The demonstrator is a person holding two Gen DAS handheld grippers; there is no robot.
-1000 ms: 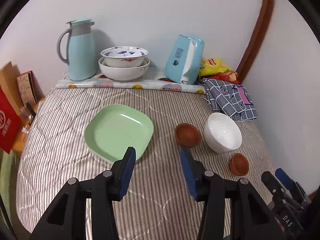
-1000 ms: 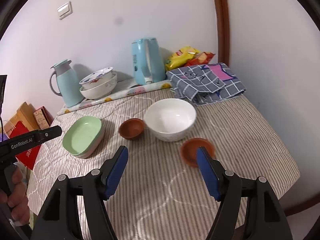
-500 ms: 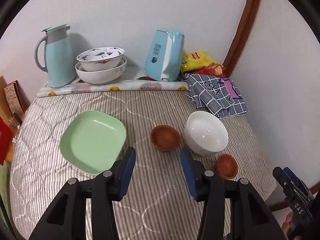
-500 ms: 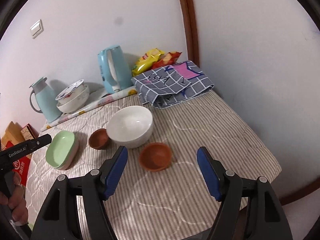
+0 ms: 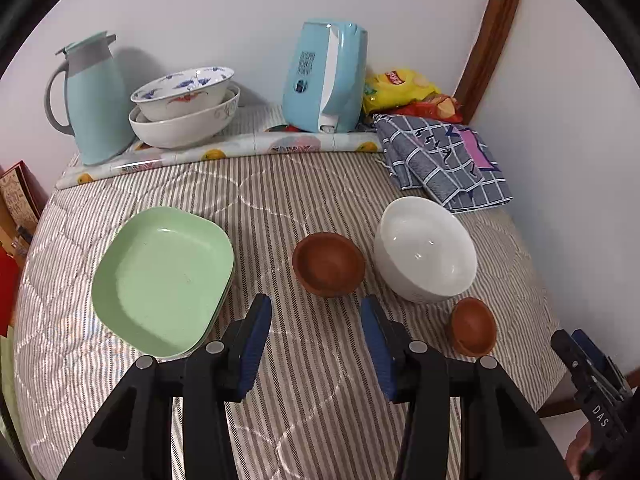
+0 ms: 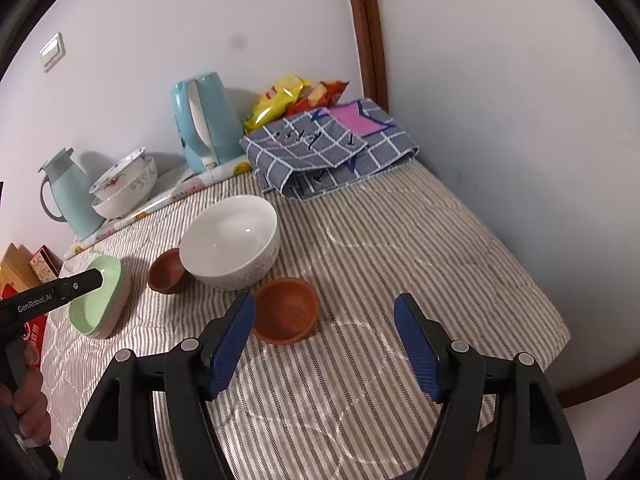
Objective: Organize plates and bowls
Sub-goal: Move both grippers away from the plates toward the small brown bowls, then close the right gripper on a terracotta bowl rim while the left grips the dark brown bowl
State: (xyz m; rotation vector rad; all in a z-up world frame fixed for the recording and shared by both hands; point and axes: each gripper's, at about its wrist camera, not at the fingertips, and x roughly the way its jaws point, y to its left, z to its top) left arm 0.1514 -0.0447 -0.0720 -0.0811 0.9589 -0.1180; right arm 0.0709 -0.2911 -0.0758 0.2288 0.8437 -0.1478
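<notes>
A green square plate (image 5: pixel 162 280) lies on the striped table at the left, on other plates (image 6: pixel 100 304). A brown bowl (image 5: pixel 328 262) sits mid-table, a white bowl (image 5: pixel 428 248) to its right, and a smaller brown bowl (image 5: pixel 474 326) nearer the front right. My left gripper (image 5: pixel 316 330) is open and empty, just short of the larger brown bowl. My right gripper (image 6: pixel 324 332) is open and empty, with the small brown bowl (image 6: pixel 286 310) just ahead between its fingers, nearer the left one. The white bowl (image 6: pixel 230 240) and the other brown bowl (image 6: pixel 166 272) lie beyond.
At the back stand a light-blue jug (image 5: pixel 92 100), two stacked patterned bowls (image 5: pixel 184 108), a blue kettle (image 5: pixel 326 78), snack bags (image 5: pixel 404 90) and a folded checked cloth (image 5: pixel 444 160). Walls close off the back and right. The table edge (image 6: pixel 560 320) is at the right.
My left gripper has moved closer to the brown bowl. My right gripper has moved forward and down to the small brown bowl. Both stay open.
</notes>
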